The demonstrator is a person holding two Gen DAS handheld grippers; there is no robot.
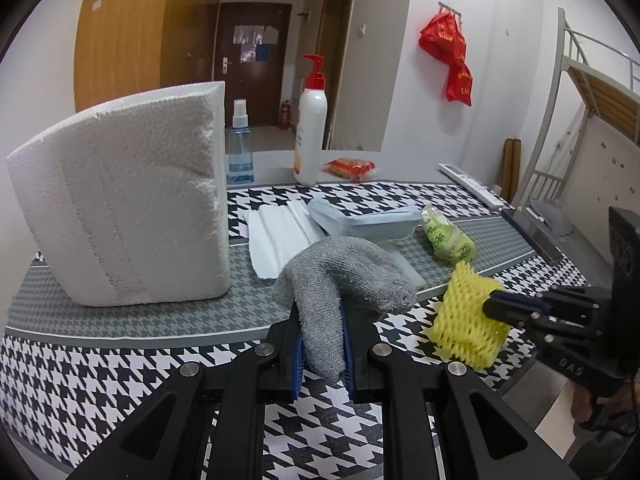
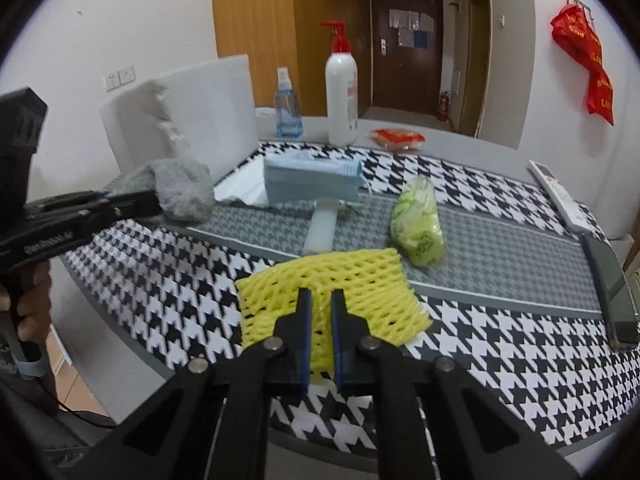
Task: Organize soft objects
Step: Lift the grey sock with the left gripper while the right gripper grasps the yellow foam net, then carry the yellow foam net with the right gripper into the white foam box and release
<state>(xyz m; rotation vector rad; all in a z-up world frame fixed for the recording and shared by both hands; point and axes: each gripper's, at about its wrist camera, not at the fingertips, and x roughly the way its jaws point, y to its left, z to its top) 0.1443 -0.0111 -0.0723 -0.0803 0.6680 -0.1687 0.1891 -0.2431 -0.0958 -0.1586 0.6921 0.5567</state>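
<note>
Both grippers clamp: left (image 1: pixel 322 320) on grey sock (image 1: pixel 344 276), right (image 2: pixel 320 312) on yellow foam net (image 2: pixel 332 280), w/ masks (image 2: pixel 312 180) probably stacked behind.

A dormitory-style living room. A metal bunk bed (image 1: pixel 576 92) with a slatted base stands against the white wall, and tall wooden wardrobes (image 2: pixel 256 28) line the other side. A dark entrance door (image 2: pixel 406 44) closes a short hallway with a red fire extinguisher (image 2: pixel 443 106) beside it. Red plastic bags (image 1: pixel 450 54) hang from wall hooks above a table (image 2: pixel 500 380) in houndstooth cloth.
</note>
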